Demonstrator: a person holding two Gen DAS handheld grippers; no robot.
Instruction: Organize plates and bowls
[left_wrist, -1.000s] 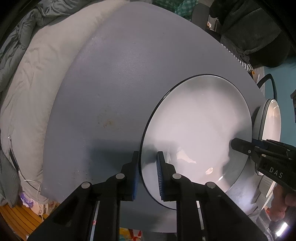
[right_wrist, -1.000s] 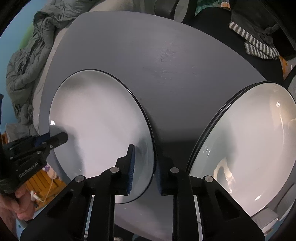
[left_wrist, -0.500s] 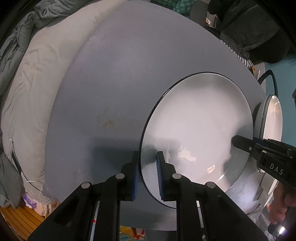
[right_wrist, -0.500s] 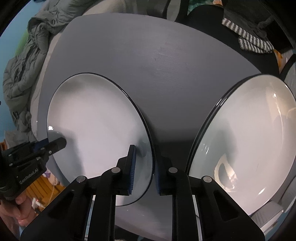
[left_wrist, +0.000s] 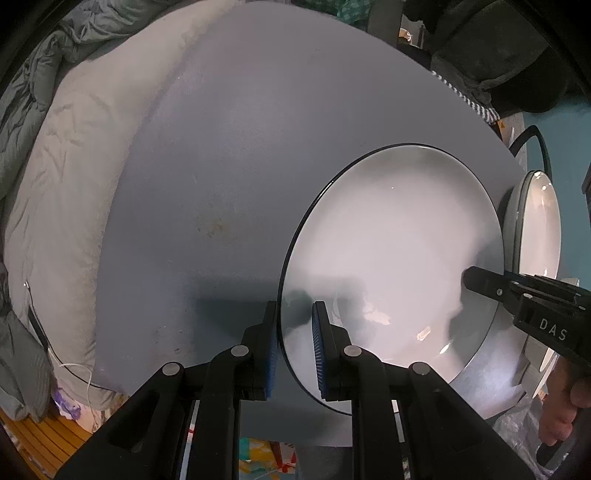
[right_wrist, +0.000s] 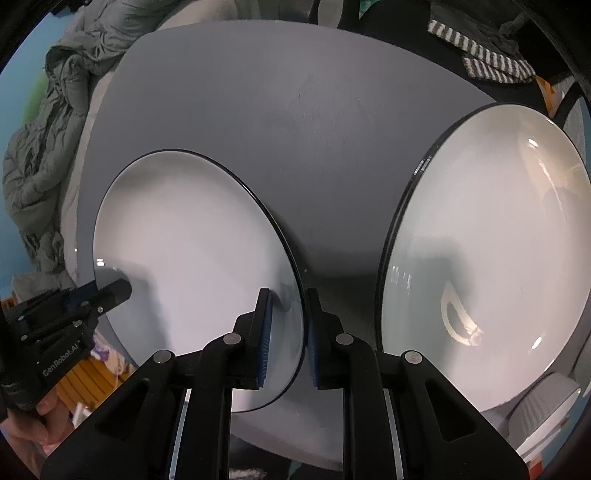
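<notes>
A white plate with a dark rim (left_wrist: 391, 258) (right_wrist: 192, 258) hangs just above the grey table (left_wrist: 229, 155) (right_wrist: 280, 110), held from both sides. My left gripper (left_wrist: 294, 314) is shut on its left rim, one blue pad above and one below. My right gripper (right_wrist: 289, 299) is shut on the opposite rim. Each wrist view also shows the other gripper: the right gripper (left_wrist: 480, 277) at the plate's far edge, the left gripper (right_wrist: 110, 291) likewise. To the right lie two more white plates (right_wrist: 487, 251) (left_wrist: 539, 229), stacked.
Pale and grey bedding (left_wrist: 66, 155) (right_wrist: 48, 140) lies along the table's left side. A striped cloth (right_wrist: 487, 55) and a black cable (left_wrist: 535, 136) lie past the far right corner. A grey ribbed container (right_wrist: 546, 406) sits under the stacked plates. A hand (left_wrist: 561, 406) holds the right gripper.
The right wrist view has rolled a little, so the stacked plates sit higher in it. Both grippers stay shut on the same plate, which has barely shifted.
</notes>
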